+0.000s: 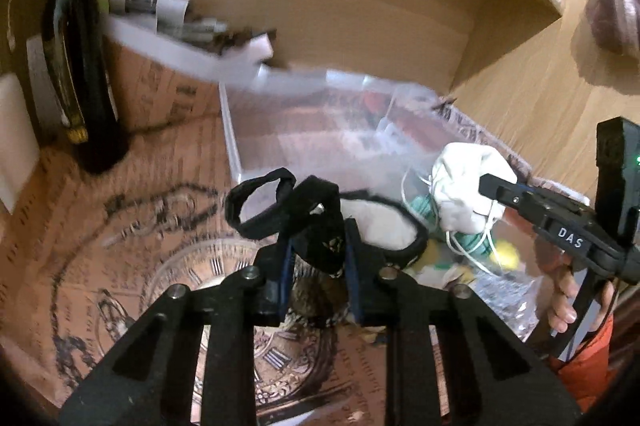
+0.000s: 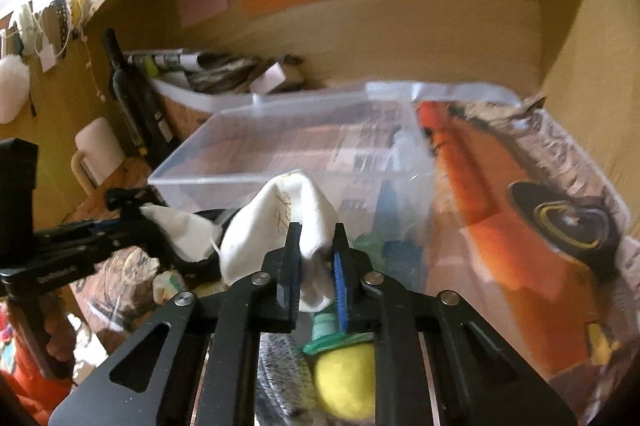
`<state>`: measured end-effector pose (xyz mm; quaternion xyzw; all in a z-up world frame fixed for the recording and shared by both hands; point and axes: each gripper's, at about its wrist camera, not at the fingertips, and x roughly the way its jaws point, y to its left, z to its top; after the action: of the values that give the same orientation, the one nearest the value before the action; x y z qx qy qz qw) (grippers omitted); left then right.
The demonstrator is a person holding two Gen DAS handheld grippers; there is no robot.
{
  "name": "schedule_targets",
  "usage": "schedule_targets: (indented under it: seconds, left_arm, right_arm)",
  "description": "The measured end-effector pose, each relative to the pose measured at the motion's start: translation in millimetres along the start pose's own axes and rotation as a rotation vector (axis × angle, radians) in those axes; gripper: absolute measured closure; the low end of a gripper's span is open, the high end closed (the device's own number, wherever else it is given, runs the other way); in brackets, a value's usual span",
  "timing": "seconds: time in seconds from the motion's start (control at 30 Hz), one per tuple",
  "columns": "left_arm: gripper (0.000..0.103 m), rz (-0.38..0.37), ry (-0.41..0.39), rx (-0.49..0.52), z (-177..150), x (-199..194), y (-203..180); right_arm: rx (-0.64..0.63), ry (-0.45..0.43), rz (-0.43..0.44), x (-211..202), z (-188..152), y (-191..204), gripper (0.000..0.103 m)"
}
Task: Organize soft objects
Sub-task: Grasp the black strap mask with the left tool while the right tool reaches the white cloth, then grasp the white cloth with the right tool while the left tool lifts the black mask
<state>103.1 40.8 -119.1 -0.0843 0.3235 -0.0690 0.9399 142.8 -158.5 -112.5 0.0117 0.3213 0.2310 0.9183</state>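
My left gripper (image 1: 320, 238) is shut on a black-edged soft item with a white lining (image 1: 384, 230) and black straps (image 1: 260, 206), held just in front of a clear plastic box (image 1: 240, 130). My right gripper (image 2: 316, 246) is shut on a white cloth pouch (image 2: 276, 226) with white strings, held at the box's near wall (image 2: 224, 186). The pouch also shows in the left wrist view (image 1: 468, 182), with the right gripper (image 1: 492, 186) at the right. The left gripper (image 2: 120, 202) shows at the left of the right wrist view. A yellow soft ball (image 2: 344, 382) and a green item (image 2: 332, 334) lie below.
A dark bottle (image 1: 76, 66) stands at the left beside a paper-filled box (image 1: 180, 42). A wooden back wall (image 2: 400, 34) with coloured notes closes the shelf. A printed orange sheet (image 2: 500, 206) covers the surface. A white mug (image 2: 96, 154) stands at the left.
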Motion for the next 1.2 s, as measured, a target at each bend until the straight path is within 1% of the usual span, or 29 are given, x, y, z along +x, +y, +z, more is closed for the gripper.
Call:
schedule_targets:
  seconds: [0.2, 0.33, 0.47, 0.63, 0.77, 0.83, 0.97, 1.13, 1.2]
  left_arm:
    - [0.084, 0.007, -0.076, 0.032, 17, -20, -10]
    - [0.086, -0.005, -0.115, 0.039, 29, -31, -14]
    - [0.086, 0.016, -0.168, 0.063, 44, -42, -22]
    - [0.086, 0.040, -0.267, 0.080, 61, -57, -28]
    - [0.086, 0.067, -0.322, 0.083, 74, -57, -28]
    - [0.086, 0.077, -0.329, 0.076, 79, -53, -27]
    - [0.086, 0.098, -0.309, 0.054, 85, -36, -24]
    - [0.086, 0.123, -0.245, 0.040, 90, -5, -17]
    - [0.086, 0.130, -0.216, 0.041, 90, 8, -15]
  right_arm:
    - [0.007, -0.094, -0.025, -24, 10, -4, 0.091]
    - [0.019, -0.130, -0.026, -33, 15, -7, 0.091]
    - [0.024, -0.161, -0.020, -39, 22, -9, 0.091]
    - [0.008, -0.214, -0.018, -50, 35, -8, 0.091]
    - [-0.002, -0.257, -0.024, -54, 47, -6, 0.091]
    - [-0.001, -0.272, -0.019, -55, 52, -7, 0.091]
    - [-0.011, -0.286, -0.025, -50, 60, -7, 0.091]
    - [-0.037, -0.257, -0.044, -31, 67, -5, 0.091]
    - [-0.044, -0.227, -0.045, -19, 69, -6, 0.091]
